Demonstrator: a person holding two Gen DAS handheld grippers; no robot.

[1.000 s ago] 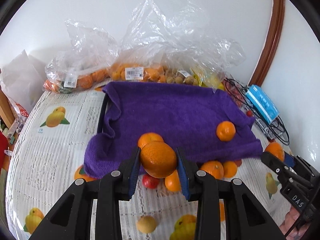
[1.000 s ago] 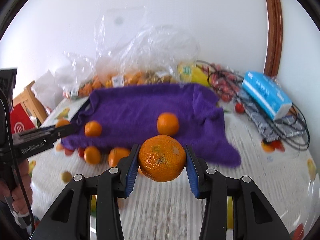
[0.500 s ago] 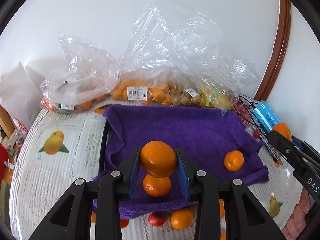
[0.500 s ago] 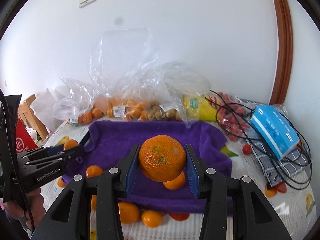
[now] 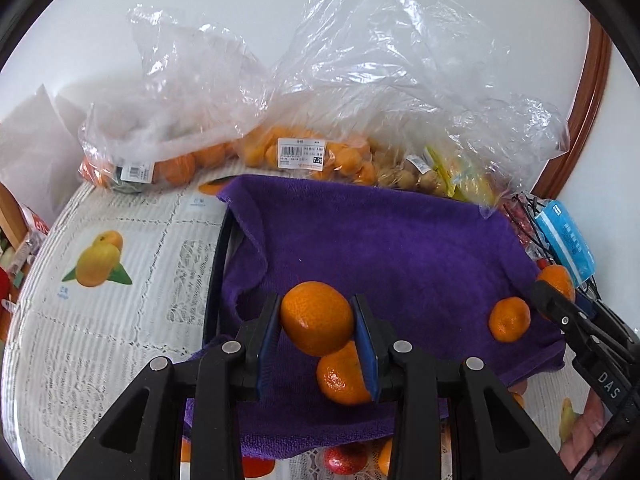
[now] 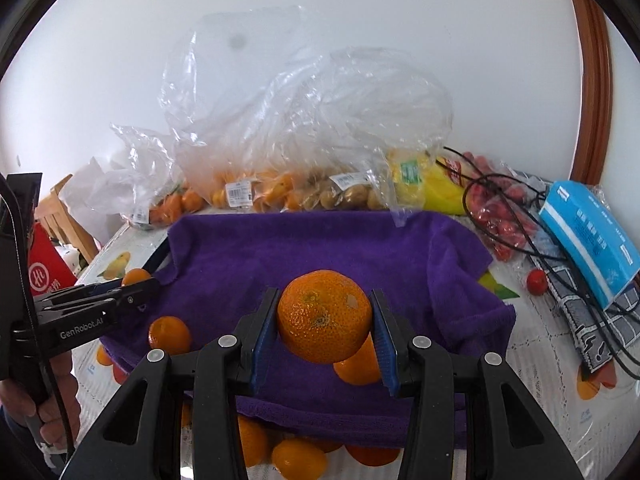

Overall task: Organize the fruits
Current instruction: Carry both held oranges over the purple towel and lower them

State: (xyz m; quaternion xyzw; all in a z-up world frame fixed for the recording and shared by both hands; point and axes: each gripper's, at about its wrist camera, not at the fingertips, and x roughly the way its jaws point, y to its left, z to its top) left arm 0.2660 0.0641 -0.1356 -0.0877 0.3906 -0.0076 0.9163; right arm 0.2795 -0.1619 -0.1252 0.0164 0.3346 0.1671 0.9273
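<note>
My left gripper (image 5: 316, 322) is shut on an orange (image 5: 316, 316) and hangs over the near part of a purple towel (image 5: 380, 248) draped on a black-rimmed tray (image 5: 218, 276). Two loose oranges lie on the towel, one (image 5: 340, 376) just below my held fruit and one (image 5: 510, 319) at the right. My right gripper (image 6: 324, 320) is shut on a bigger orange (image 6: 324, 314) above the same towel (image 6: 288, 252); another orange (image 6: 358, 366) sits behind it and one (image 6: 170, 334) lies to the left. Each gripper shows at the edge of the other's view.
Clear plastic bags of fruit (image 5: 304, 152) line the back wall. A blue tissue pack (image 6: 588, 236), black cables (image 6: 516, 216) and a cherry tomato (image 6: 536, 281) lie to the right. Several oranges (image 6: 298, 458) lie on the tablecloth before the towel. A hand (image 6: 56, 412) holds the left tool.
Both grippers have moved forward over the purple towel, each still shut on its orange. The loose fruit in front of the towel has slid toward the bottom of both views.
</note>
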